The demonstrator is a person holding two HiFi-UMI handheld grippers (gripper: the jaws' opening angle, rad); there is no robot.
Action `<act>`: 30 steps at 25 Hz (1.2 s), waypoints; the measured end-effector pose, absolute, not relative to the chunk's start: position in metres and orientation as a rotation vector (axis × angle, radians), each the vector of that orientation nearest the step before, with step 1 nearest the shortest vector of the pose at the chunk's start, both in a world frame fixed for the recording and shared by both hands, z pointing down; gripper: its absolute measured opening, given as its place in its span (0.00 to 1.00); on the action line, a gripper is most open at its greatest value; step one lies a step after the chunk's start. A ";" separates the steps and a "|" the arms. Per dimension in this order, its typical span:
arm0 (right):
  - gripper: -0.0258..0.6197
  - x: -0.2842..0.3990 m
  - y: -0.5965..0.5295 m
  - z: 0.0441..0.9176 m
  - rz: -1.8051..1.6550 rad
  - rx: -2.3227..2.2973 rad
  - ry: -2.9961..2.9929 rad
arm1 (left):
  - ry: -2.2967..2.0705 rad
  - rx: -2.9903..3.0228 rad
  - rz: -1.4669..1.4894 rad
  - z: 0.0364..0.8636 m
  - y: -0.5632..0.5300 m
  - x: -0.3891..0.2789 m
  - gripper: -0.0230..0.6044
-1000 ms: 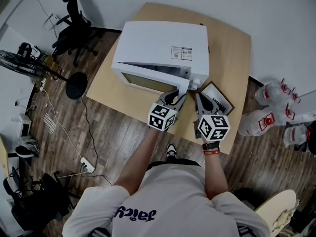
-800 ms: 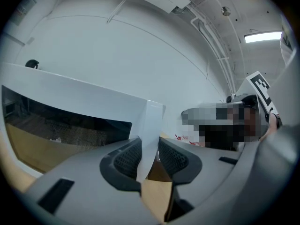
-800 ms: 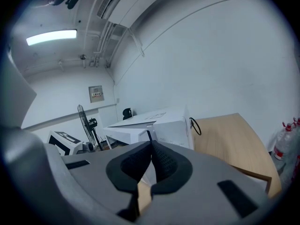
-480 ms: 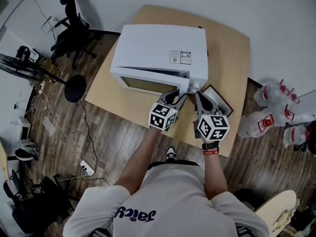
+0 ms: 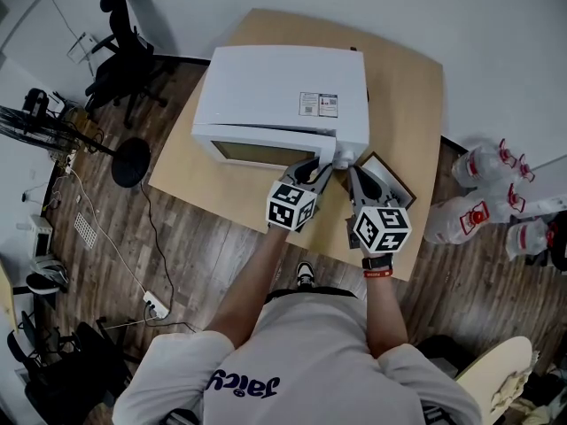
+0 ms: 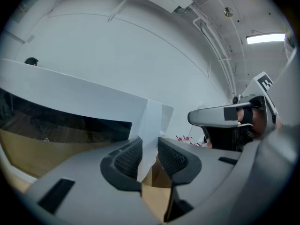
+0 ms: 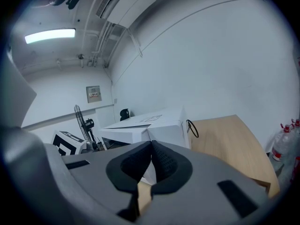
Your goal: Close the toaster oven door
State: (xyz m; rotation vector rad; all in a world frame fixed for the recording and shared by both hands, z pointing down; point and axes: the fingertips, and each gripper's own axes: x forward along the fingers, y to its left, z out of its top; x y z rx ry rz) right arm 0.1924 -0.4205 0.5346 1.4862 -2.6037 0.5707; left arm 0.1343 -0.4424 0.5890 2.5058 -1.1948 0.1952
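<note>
Head view looks down on a wood-plank floor (image 5: 213,237) where a pale wooden table (image 5: 407,104) carries the white toaster oven (image 5: 283,96), which fills most of the table's left half. An office chair (image 5: 124,51) stands off the table's far left corner, and water bottles (image 5: 483,166) lie on the floor to the right. The oven's door (image 5: 261,151), with its dark window, sits nearly flat against the front. The left gripper (image 5: 323,165) is at the door's right end. In the left gripper view its ribbed pads (image 6: 127,159) are clamped on the door's thin white edge (image 6: 152,121). The right gripper (image 5: 353,168) is just beside it at the oven's front right corner, jaws pressed together with nothing between them. A small dark-framed flat item (image 5: 394,177) lies on the table just right of that gripper.
</note>
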 end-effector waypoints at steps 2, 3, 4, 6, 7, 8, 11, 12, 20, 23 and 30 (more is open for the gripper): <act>0.06 0.194 -0.422 0.535 0.571 1.488 -2.601 | -1.193 2.514 0.204 0.589 -0.444 0.135 0.23; 0.06 0.194 -0.423 0.535 0.572 1.489 -2.600 | -1.192 2.518 0.208 0.589 -0.445 0.135 0.23; 0.06 0.195 -0.423 0.536 0.574 1.489 -2.599 | -1.192 2.520 0.212 0.589 -0.447 0.136 0.23; 0.06 0.195 -0.424 0.537 0.575 1.487 -2.600 | -1.195 2.518 0.220 0.590 -0.451 0.136 0.23; 0.06 0.194 -0.424 0.537 0.576 1.485 -2.600 | -1.199 2.516 0.221 0.590 -0.454 0.136 0.23; 0.06 0.194 -0.425 0.538 0.577 1.482 -2.601 | -1.202 2.514 0.221 0.590 -0.456 0.136 0.23; 0.06 0.194 -0.426 0.538 0.578 1.480 -2.601 | -1.204 2.513 0.215 0.590 -0.458 0.136 0.22; 0.06 0.195 -0.426 0.538 0.578 1.482 -2.600 | -1.207 2.511 0.214 0.590 -0.460 0.137 0.22; 0.06 0.190 -0.420 0.539 0.583 1.481 -2.595 | -1.206 2.494 0.203 0.592 -0.466 0.135 0.22; 0.06 0.190 -0.416 0.534 0.583 1.500 -2.591 | -1.219 2.480 0.194 0.588 -0.463 0.131 0.21; 0.06 0.186 -0.388 0.520 0.598 1.559 -2.581 | -1.243 2.472 0.185 0.569 -0.420 0.106 0.15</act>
